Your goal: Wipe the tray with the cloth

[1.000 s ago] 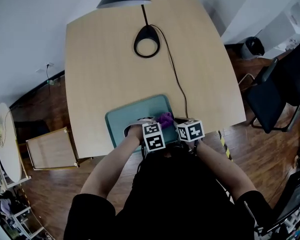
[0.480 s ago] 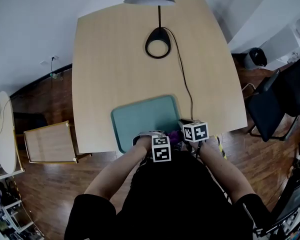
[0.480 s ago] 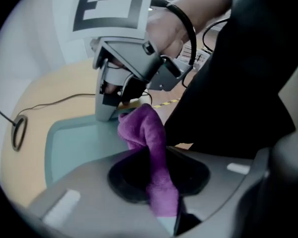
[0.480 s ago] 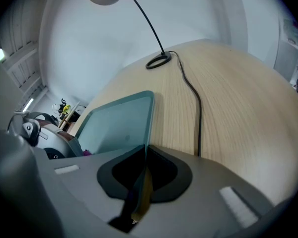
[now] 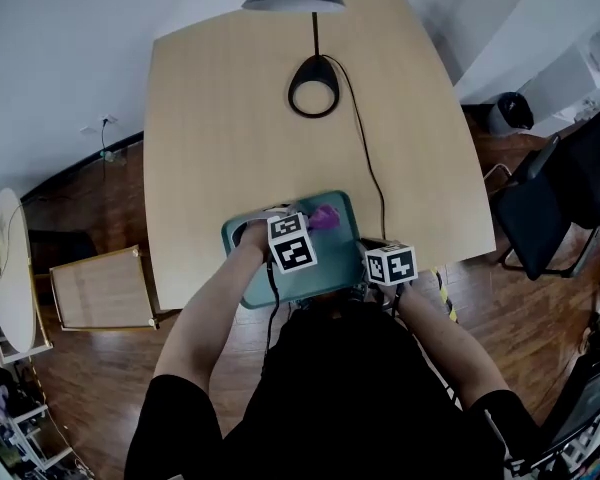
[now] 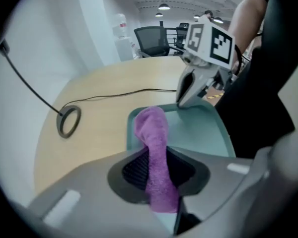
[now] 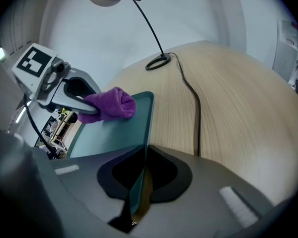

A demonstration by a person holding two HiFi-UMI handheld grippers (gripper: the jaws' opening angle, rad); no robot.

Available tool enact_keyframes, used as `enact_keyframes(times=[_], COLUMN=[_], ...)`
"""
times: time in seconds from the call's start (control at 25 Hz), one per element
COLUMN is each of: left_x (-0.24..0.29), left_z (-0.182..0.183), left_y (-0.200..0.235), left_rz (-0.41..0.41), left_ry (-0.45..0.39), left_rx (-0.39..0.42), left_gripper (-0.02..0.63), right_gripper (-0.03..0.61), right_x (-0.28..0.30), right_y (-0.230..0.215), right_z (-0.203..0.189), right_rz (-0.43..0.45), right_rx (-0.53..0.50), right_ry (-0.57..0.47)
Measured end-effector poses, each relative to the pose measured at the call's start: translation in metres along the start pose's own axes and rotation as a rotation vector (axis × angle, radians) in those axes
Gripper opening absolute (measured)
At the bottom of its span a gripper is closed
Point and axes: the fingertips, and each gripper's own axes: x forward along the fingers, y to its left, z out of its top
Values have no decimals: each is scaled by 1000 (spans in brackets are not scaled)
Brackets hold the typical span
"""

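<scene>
Light wood desk [image 5: 220, 118] in an office with dark wood flooring, and I'm standing at its near edge. Quick count: one teal tray [image 5: 332, 263], one purple cloth [image 5: 323, 217], one black lamp [image 5: 313, 85] with a ring base, its one cord [image 5: 365, 158] running back across the desk past the tray's right side, and one black office chair [image 5: 570, 188] off to my right. Two grippers, each with one cube carrying black-and-white square markers. That's all the print I can make out.

The left gripper [image 6: 158, 177] points steeply down over the tray. Its jaws are part-way closed and clamped on the cloth, which runs up between them. The bunched end sticks out past the tips, down on the tray close to the far rim.

The right gripper [image 7: 139, 182] sits at the tray's near right corner. Its jaws are pinched together on the tray's rim, which runs straight in between them.

The tray lies flat at the desk's near edge.
</scene>
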Motion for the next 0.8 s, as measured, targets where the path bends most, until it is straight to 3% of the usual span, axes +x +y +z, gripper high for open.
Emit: enact_keyframes(times=[0.16, 0.28, 0.48, 0.6, 0.8], left_x=[4, 17, 32, 31, 30], left_z=[-16, -26, -26, -19, -18], left_y=[37, 38, 13, -18, -80], left_rz=[38, 23, 18, -38, -45], left_ry=[44, 72, 72, 41, 18], left_rx=[-27, -56, -49, -59, 5], left_gripper=[103, 103, 103, 103, 103], right_gripper=[25, 25, 25, 25, 25], right_x=[-2, -2, -4, -4, -4], right_y=[2, 2, 1, -1, -3], right_z=[2, 2, 2, 0, 0], right_rz=[3, 7, 7, 8, 4], right_rx=[-3, -4, -4, -3, -6], right_ry=[-6, -7, -12, -12, -14])
